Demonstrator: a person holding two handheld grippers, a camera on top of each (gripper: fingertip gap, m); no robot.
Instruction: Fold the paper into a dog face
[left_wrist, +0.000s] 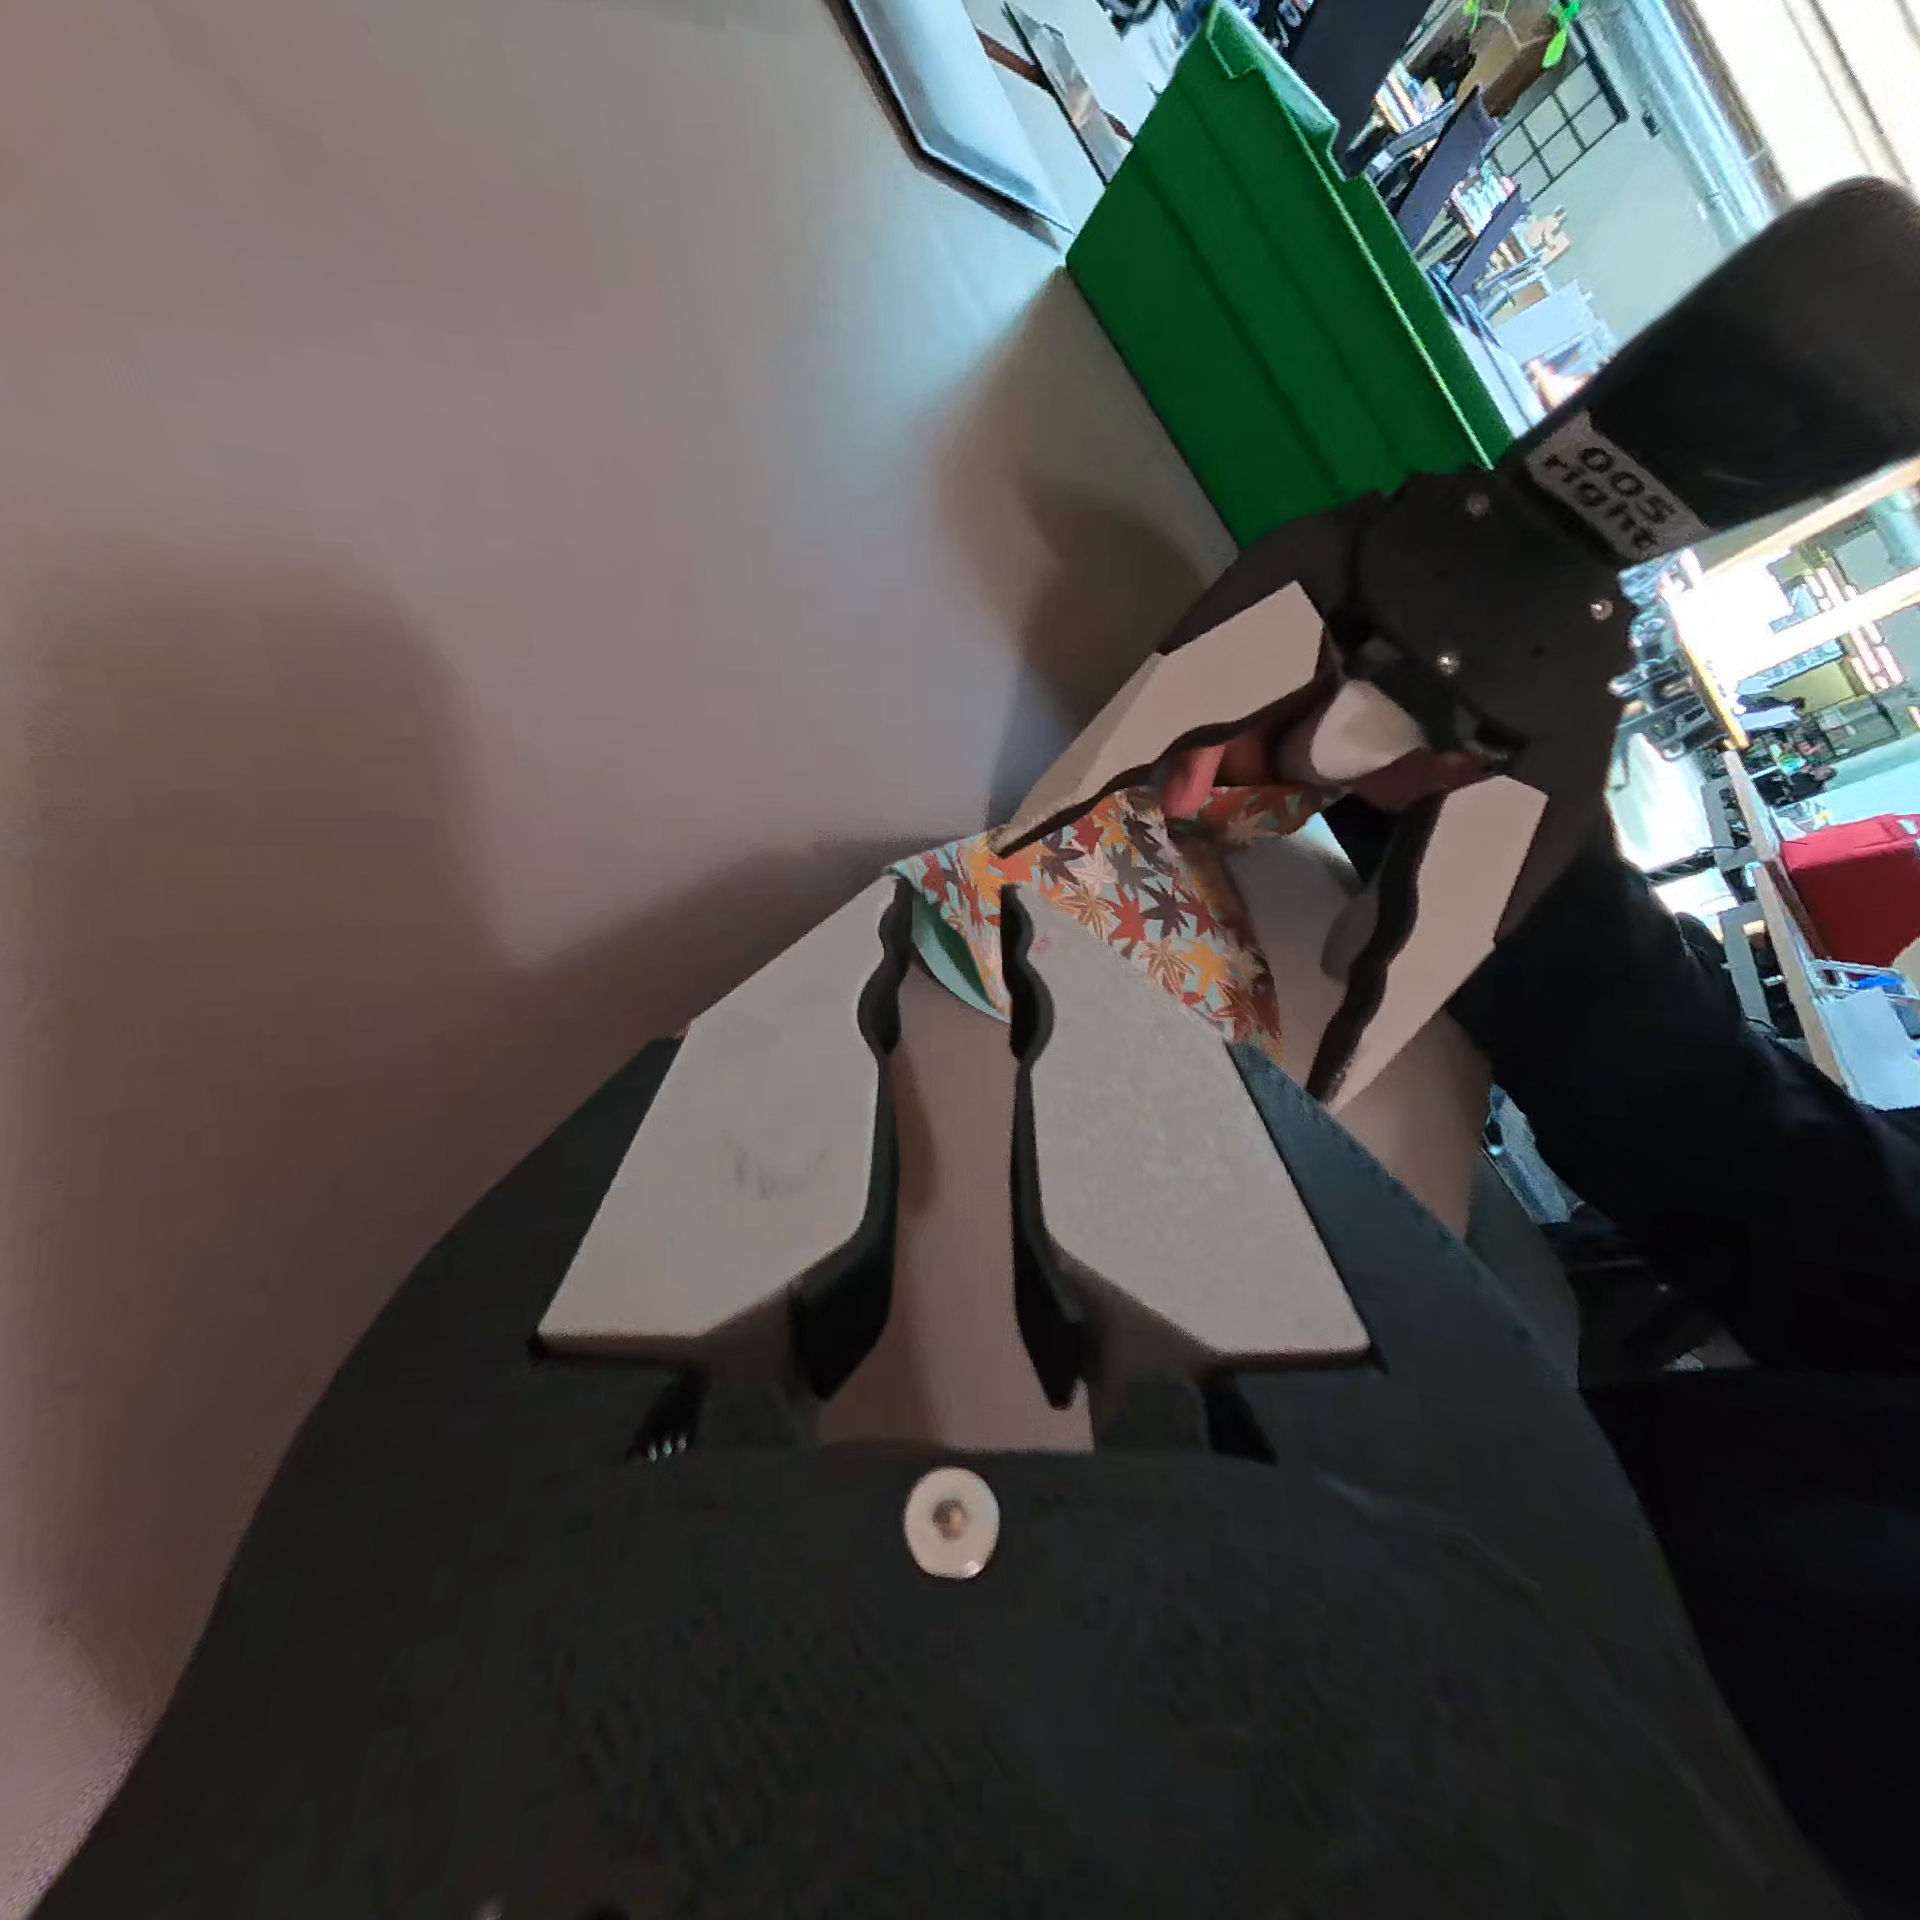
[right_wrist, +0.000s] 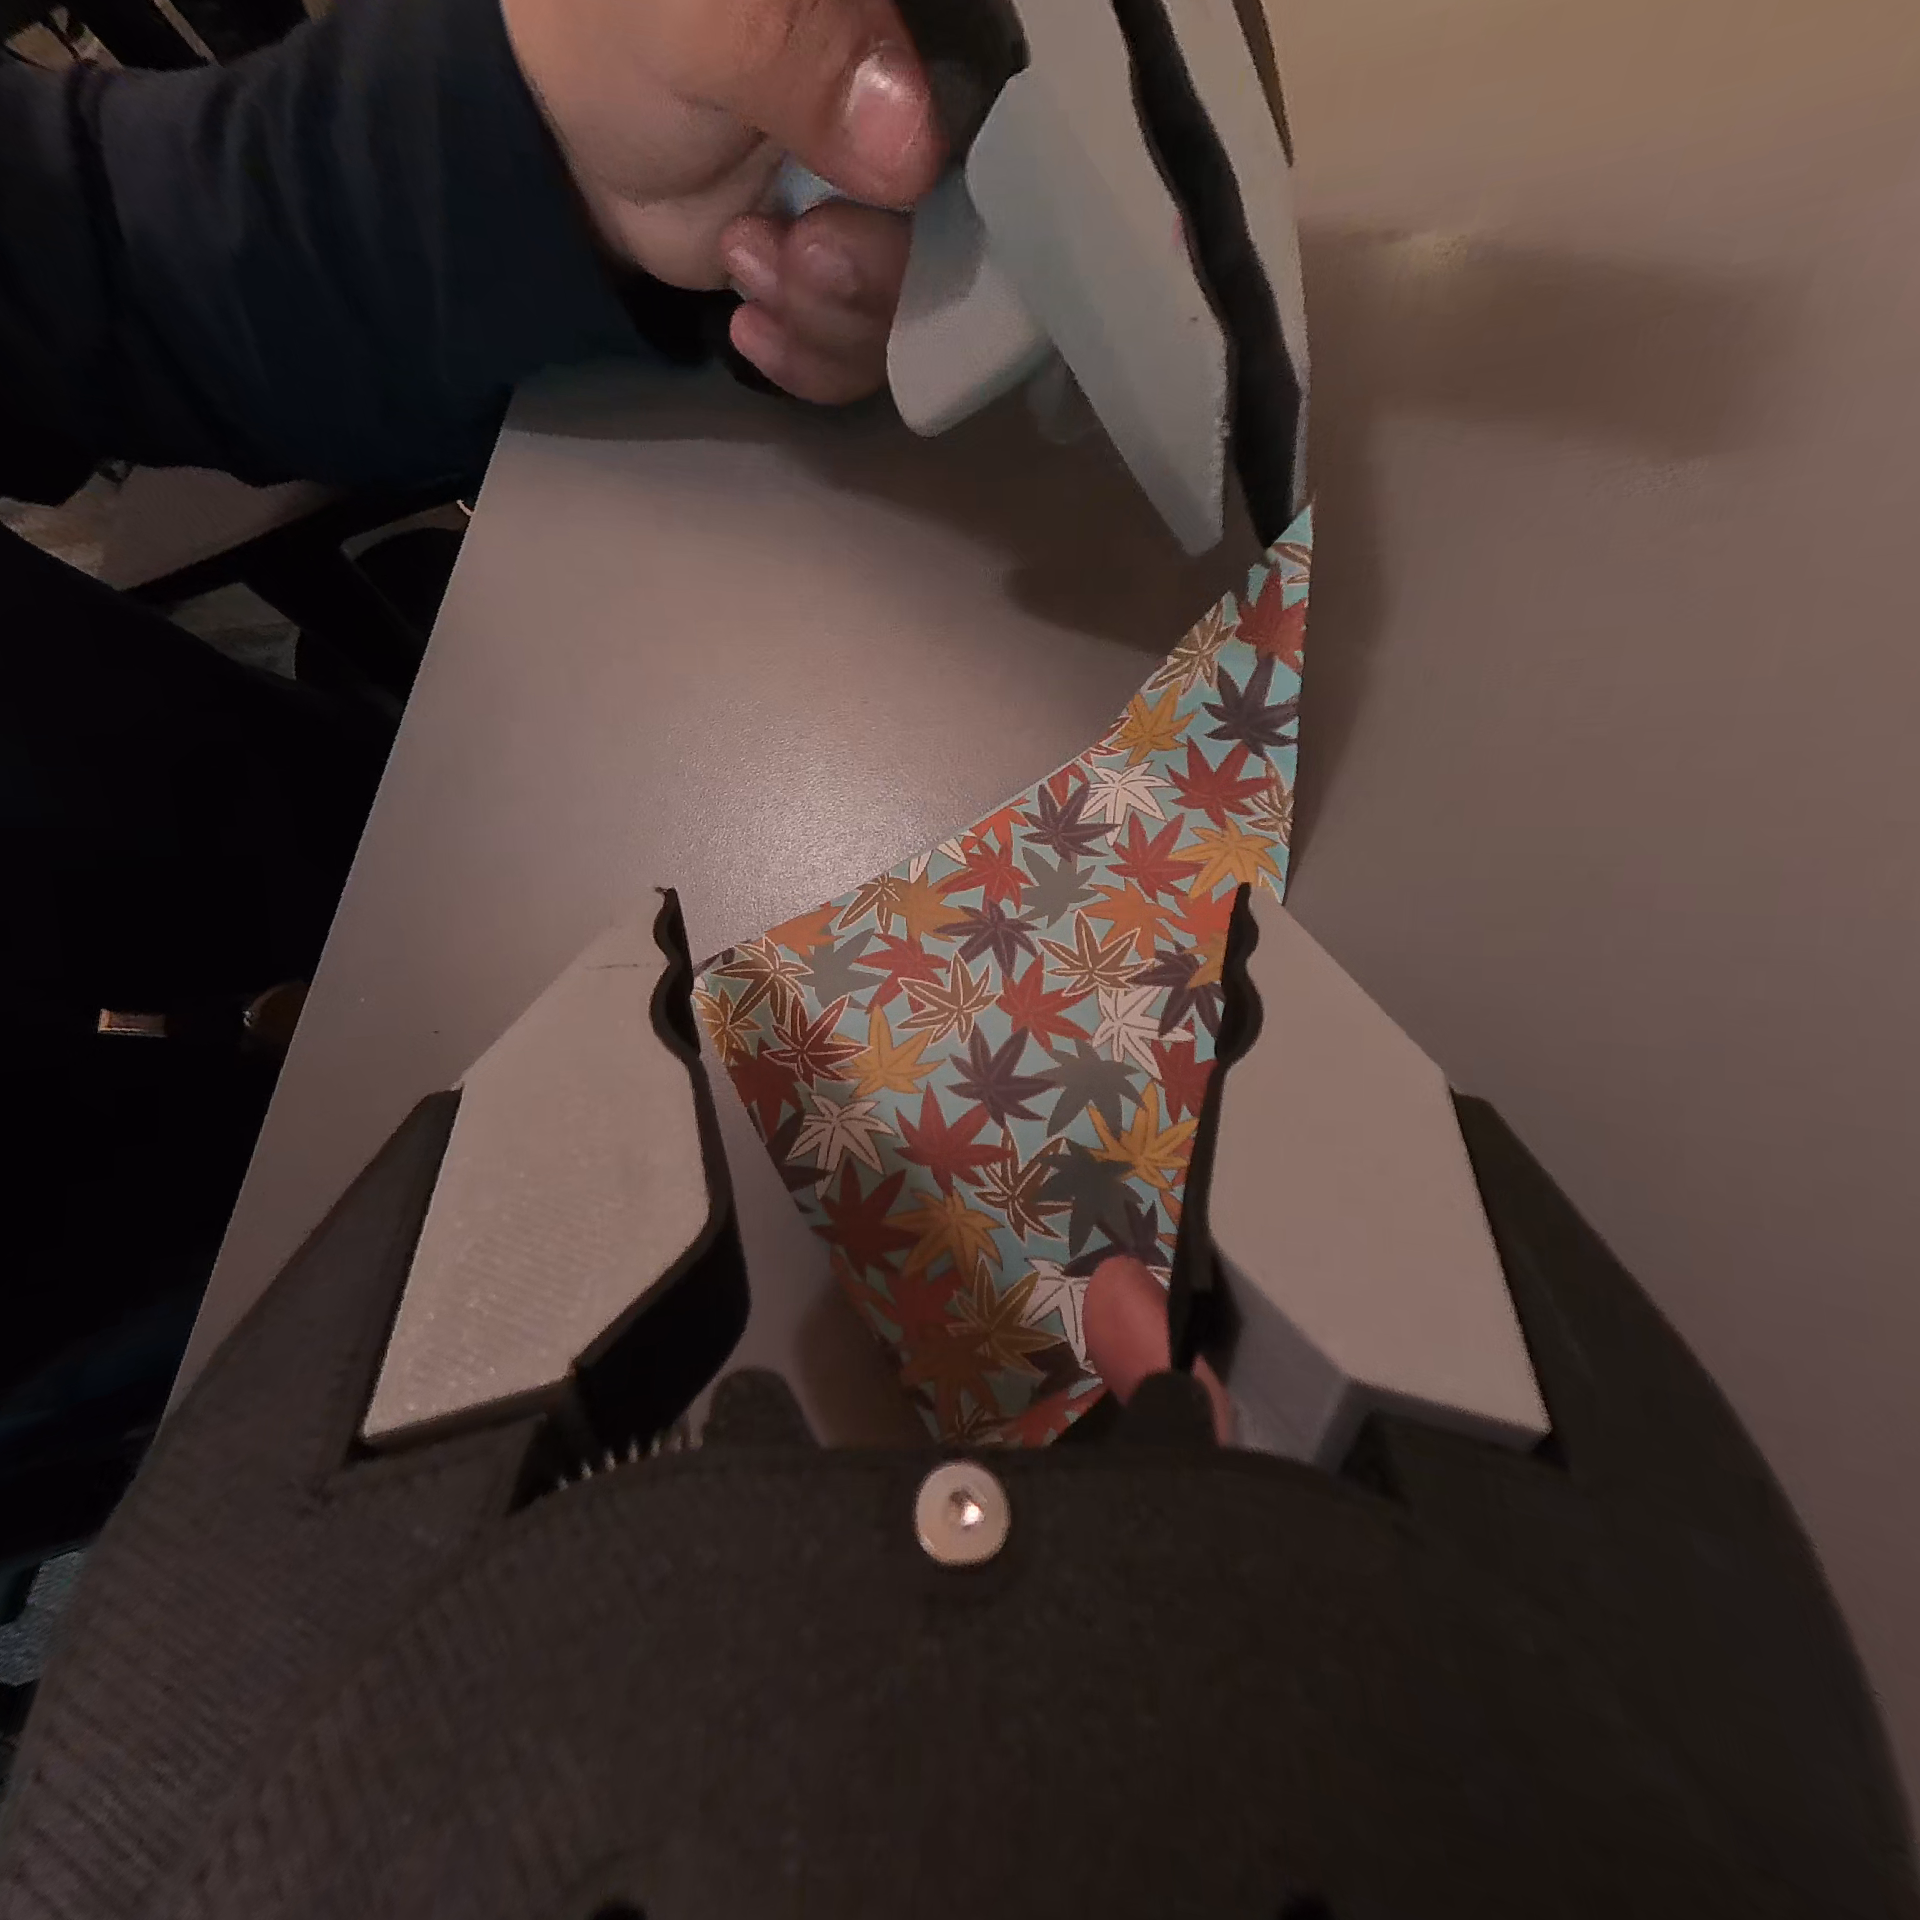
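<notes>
A leaf-patterned paper (right_wrist: 1039, 1039), folded to a triangle, lies on the grey table (right_wrist: 790, 644). My left gripper (left_wrist: 954, 909) is shut on the paper's (left_wrist: 1132, 904) far corner and lifts it a little, so the pale teal underside shows. In the right wrist view the left gripper (right_wrist: 1273, 520) comes down from the top onto that corner. My right gripper (right_wrist: 954, 914) is open, its jaws spread wide over the paper's near part. A person's fingertip (right_wrist: 1122, 1320) presses on the paper by its right finger. The right gripper (left_wrist: 1162, 966) also shows open in the left wrist view.
A green bin (left_wrist: 1268, 312) stands at the table's far side. The table's edge (right_wrist: 416, 727) runs along the left, beside a dark sleeve (right_wrist: 260, 260). A hand (right_wrist: 727, 156) holds the left gripper. Shelves and a red box (left_wrist: 1860, 894) lie beyond.
</notes>
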